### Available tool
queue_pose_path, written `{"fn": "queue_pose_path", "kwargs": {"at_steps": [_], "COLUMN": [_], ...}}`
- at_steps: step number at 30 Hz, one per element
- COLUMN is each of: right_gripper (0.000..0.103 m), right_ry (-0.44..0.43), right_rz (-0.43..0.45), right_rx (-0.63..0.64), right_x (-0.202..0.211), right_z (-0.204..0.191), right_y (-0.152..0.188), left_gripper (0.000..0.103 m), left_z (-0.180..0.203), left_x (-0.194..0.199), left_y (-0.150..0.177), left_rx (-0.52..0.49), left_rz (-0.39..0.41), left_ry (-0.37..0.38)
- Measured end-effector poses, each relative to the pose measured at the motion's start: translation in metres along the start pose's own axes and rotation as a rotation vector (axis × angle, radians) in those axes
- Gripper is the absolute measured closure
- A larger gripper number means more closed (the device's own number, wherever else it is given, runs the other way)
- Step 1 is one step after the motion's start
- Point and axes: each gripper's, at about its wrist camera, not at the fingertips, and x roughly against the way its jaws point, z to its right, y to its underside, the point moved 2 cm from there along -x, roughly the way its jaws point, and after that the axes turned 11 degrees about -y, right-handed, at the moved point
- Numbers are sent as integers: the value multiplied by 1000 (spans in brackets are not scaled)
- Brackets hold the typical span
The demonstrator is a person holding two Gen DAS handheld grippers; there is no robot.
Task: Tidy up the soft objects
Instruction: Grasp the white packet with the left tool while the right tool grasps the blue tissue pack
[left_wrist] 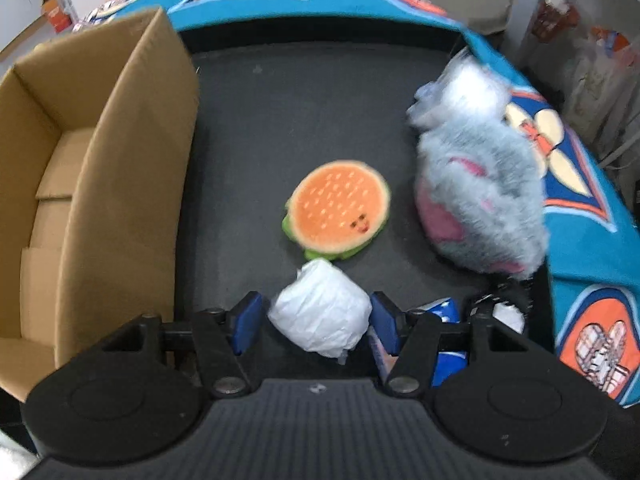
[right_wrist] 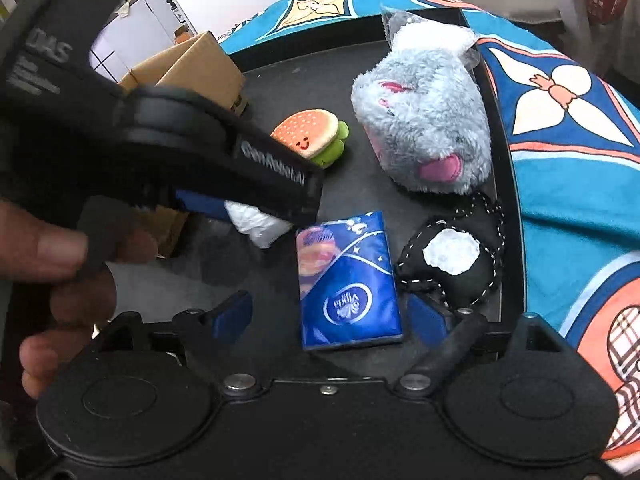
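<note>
A white crumpled plastic bundle (left_wrist: pixel 320 308) sits between the blue pads of my left gripper (left_wrist: pixel 318 320), which is shut on it, just in front of the burger plush (left_wrist: pixel 338 208). In the right wrist view the same bundle (right_wrist: pixel 258 222) hangs under the left gripper's black finger (right_wrist: pixel 276 168). My right gripper (right_wrist: pixel 330 318) is open around a blue tissue pack (right_wrist: pixel 348 280) lying on the black surface, and neither pad touches it. Beside the pack lies a black stitched pouch (right_wrist: pixel 452 264). A grey fluffy plush in clear wrap (right_wrist: pixel 424 120) stands further back.
An open cardboard box (left_wrist: pixel 88 184) stands along the left of the black tabletop (left_wrist: pixel 304 112). A blue patterned blanket (left_wrist: pixel 592 240) borders the top and right. A hand (right_wrist: pixel 60 264) holds the left gripper at the left of the right wrist view. Shelves and clutter fill the background.
</note>
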Motion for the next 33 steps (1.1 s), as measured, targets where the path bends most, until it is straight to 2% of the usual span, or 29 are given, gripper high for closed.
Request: {"fn": "queue_pose_path", "kwargs": {"at_steps": [1,3,4,6,12,20,27,33], "right_gripper": [26,49,53,54,56,56,56,56], "right_ry": [8,34,50,51,20,15,42,64], "right_rz": [0,5,12,24,39,91,163,210], "right_rx": [8,28,31,14,-34,-88,-79,-71], "right_x": [0,0,1,4,13,38,63,79], "right_z": [-1,-2,-2,2,11,11,-8,-26], "right_y": [0,1,1,0,-2,-3,-3,-5], "left_gripper": [45,48,49,50,50,50,50,50], "left_z": [-1,-1,-1,-3,-3,-8,-25,-45], "left_x": [-2,-1,0,1,24,66,101,122], "left_y": [0,0,0,-1,2,8,18,27], "left_rx": [0,10,20,57,77,92,102,111], "left_rz": [-3,-9,-18,-41,-20,64,152,190], "left_ry": [-6,-9,-12,-1,-22,17,58,85]}}
